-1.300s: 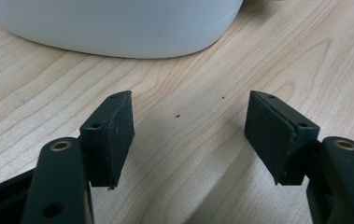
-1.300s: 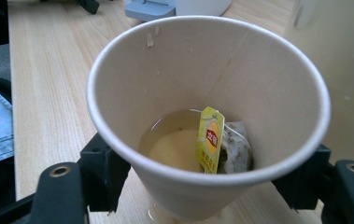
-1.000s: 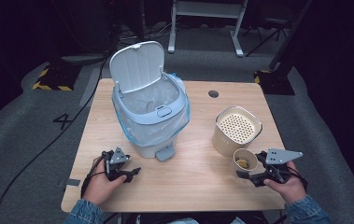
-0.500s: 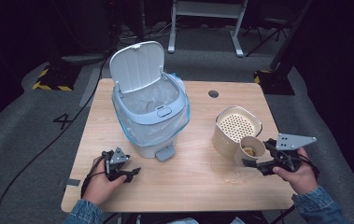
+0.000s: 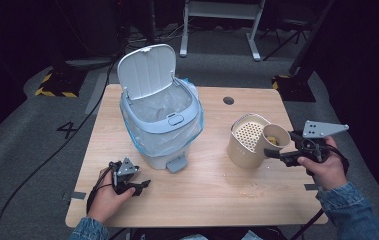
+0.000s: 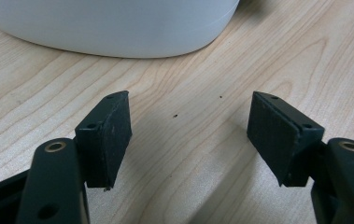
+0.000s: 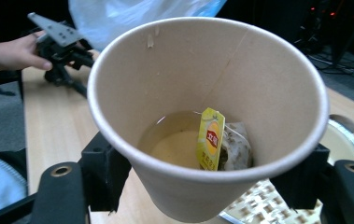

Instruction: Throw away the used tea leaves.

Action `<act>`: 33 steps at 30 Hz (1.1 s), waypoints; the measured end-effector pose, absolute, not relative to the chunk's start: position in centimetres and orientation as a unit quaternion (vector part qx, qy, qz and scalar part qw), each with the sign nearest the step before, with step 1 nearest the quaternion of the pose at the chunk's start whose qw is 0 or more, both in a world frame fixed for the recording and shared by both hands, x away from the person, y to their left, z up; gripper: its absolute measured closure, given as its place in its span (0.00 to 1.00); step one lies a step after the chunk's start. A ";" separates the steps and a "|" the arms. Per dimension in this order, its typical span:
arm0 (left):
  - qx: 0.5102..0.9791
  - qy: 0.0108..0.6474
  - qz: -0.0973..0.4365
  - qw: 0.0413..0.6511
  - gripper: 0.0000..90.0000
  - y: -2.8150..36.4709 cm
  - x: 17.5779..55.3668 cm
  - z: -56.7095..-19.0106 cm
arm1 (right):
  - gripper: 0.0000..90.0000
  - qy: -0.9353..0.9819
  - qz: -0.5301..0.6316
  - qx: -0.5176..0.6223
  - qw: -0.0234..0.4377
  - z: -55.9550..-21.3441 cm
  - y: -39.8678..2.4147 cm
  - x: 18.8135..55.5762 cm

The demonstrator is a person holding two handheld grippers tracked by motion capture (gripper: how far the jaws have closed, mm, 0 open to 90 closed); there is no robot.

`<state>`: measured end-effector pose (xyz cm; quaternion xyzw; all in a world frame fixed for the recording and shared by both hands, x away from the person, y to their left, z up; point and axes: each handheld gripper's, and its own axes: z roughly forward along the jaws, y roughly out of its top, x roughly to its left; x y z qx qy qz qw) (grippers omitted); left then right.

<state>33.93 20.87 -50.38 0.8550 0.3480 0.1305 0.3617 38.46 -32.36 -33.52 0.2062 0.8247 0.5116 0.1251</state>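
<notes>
Over the strainer pot (image 5: 247, 140), at its right rim, the paper cup (image 5: 272, 141) hangs in the right gripper (image 5: 277, 152), whose jaws clamp the cup's sides just under the lip. The cup tilts toward the pot and carries pale liquid, a soaked tea bag (image 7: 233, 147) and its yellow tag (image 7: 210, 138). The step in hand looks like draining the cup through the pot's perforated insert, so the pour should be slow, with the lip held well inside the pot's rim and the grip kept gentle enough not to buckle the thin paper wall; the bag may slide out suddenly. Left of the pot stands the pedal bin (image 5: 162, 125), lid up and lined with a blue bag, a likely place for the bag afterwards. Farther left of the pot, in front of the bin, the left gripper (image 5: 136, 186) rests on the wooden table (image 5: 217, 200) with jaws wide apart and nothing between them. Crumbs speckle the wood before the pot. Beyond lies a dark room with grey floor.
</notes>
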 end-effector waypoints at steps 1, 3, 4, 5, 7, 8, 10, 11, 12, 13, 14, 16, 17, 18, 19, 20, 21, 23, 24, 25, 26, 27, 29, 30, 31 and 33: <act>0.855 0.348 0.131 0.362 0.34 20.8 33.9 -50.4 | 0.34 0.826 0.509 0.206 0.128 -33.4 -32.3 38.9; 0.856 0.346 0.132 0.361 0.34 20.8 33.9 -50.4 | 0.34 0.830 0.499 0.210 0.132 -33.1 -32.2 39.8; 0.856 0.347 0.132 0.361 0.34 20.8 33.9 -50.4 | 0.34 0.831 0.496 0.213 0.134 -32.9 -32.1 40.3; 0.856 0.346 0.132 0.361 0.34 20.8 33.9 -50.4 | 0.34 0.831 0.494 0.217 0.135 -32.7 -32.1 40.8; 0.856 0.346 0.133 0.361 0.34 20.8 33.9 -50.4 | 0.34 0.833 0.487 0.222 0.139 -32.3 -32.0 41.8; 0.856 0.346 0.133 0.361 0.34 20.8 33.9 -50.4 | 0.34 0.833 0.487 0.223 0.142 -32.1 -31.9 42.2; 0.856 0.346 0.133 0.361 0.34 20.8 33.9 -50.4 | 0.34 0.834 0.483 0.223 0.144 -31.6 -31.7 43.0; 0.856 0.346 0.133 0.361 0.34 20.8 33.9 -50.4 | 0.34 0.835 0.481 0.223 0.147 -31.4 -31.7 43.4; 0.856 0.346 0.133 0.361 0.34 20.8 33.9 -50.4 | 0.34 0.835 0.480 0.224 0.148 -31.3 -31.6 43.8; 0.856 0.346 0.133 0.361 0.34 20.8 33.9 -50.4 | 0.34 0.836 0.478 0.225 0.149 -31.2 -31.5 44.1; 0.856 0.346 0.133 0.361 0.34 20.8 33.9 -50.4 | 0.34 0.838 0.474 0.224 0.153 -31.1 -31.4 44.4; 0.856 0.346 0.134 0.361 0.34 20.8 33.9 -50.4 | 0.34 0.840 0.466 0.225 0.160 -31.0 -31.3 45.0; 0.855 0.347 0.134 0.360 0.34 20.8 33.9 -50.4 | 0.34 0.840 0.467 0.227 0.161 -31.0 -31.3 45.2; 0.854 0.349 0.134 0.361 0.34 20.8 33.8 -50.4 | 0.33 0.838 0.468 0.230 0.161 -31.1 -31.3 45.4; 0.854 0.350 0.134 0.361 0.34 20.8 33.8 -50.4 | 0.33 0.835 0.472 0.233 0.160 -31.2 -31.3 45.6; 0.854 0.350 0.134 0.361 0.34 20.8 33.8 -50.4 | 0.33 0.834 0.473 0.235 0.161 -31.3 -31.3 45.8; 0.854 0.350 0.134 0.361 0.34 20.8 33.8 -50.4 | 0.33 0.833 0.474 0.236 0.163 -31.4 -31.4 46.0; 0.854 0.350 0.134 0.361 0.34 20.8 33.8 -50.4 | 0.33 0.834 0.470 0.235 0.170 -31.6 -31.4 46.4; 0.854 0.350 0.134 0.361 0.34 20.8 33.8 -50.4 | 0.33 0.835 0.466 0.234 0.177 -31.7 -31.4 46.5; 0.854 0.350 0.134 0.361 0.34 20.8 33.8 -50.4 | 0.33 0.836 0.462 0.233 0.183 -31.7 -31.5 46.5; 0.854 0.350 0.134 0.361 0.34 20.8 33.8 -50.4 | 0.33 0.837 0.458 0.230 0.190 -31.8 -31.5 46.6; 0.854 0.350 0.134 0.361 0.34 20.8 33.8 -50.4 | 0.33 0.838 0.455 0.228 0.197 -31.9 -31.5 46.6; 0.854 0.350 0.134 0.361 0.34 20.8 33.8 -50.4 | 0.34 0.842 0.445 0.221 0.210 -32.0 -31.6 46.7; 0.854 0.350 0.134 0.361 0.34 20.8 33.8 -50.4 | 0.34 0.843 0.443 0.218 0.216 -32.0 -31.6 46.7; 0.854 0.350 0.134 0.361 0.34 20.8 33.8 -50.4 | 0.34 0.844 0.437 0.211 0.226 -32.1 -31.7 46.7; 0.854 0.350 0.134 0.361 0.34 20.8 33.8 -50.4 | 0.34 0.852 0.414 0.184 0.261 -32.2 -31.6 46.5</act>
